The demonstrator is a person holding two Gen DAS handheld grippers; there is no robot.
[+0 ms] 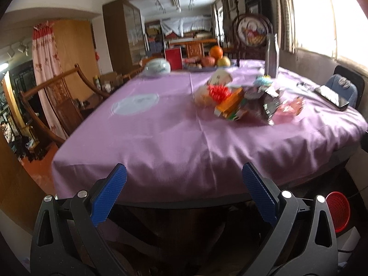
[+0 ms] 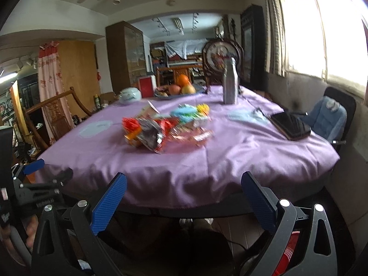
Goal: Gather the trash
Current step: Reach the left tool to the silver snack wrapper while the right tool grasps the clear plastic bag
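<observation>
While both units sit off the near edge of the desk (image 1: 161,142), the left gripper (image 1: 184,191) has its blue pads (image 1: 110,197) spread wide apart with nothing between them. The right gripper (image 2: 184,197) is in the same condition: pads (image 2: 108,204) well apart, nothing held. In the right wrist view the left unit also appears at the left border, off the near left corner of the desk, with part of a hand (image 2: 30,230) on its handle.

The desk carries a purple cloth (image 2: 230,151) that hangs over the near edge. The trash pile (image 2: 165,128) lies on the cloth around the middle of the desk, well apart from both grippers. It consists of crumpled wrappers in red, orange, silver and light blue; motion blur prevents telling individual pieces apart. In the left wrist view the same pile lies right of the centre crease.

Toward the far edge stand a metal bottle (image 2: 230,85), a fruit bowl (image 2: 181,89) and a pale lidded jar (image 2: 130,95). A dark flat device (image 2: 289,125) lies at the right edge, with a light blue mask (image 2: 243,116) just beside it. A pale round mat (image 1: 135,103) lies near the left edge. A red basket (image 1: 338,211) sits on the floor below the near right corner.
</observation>
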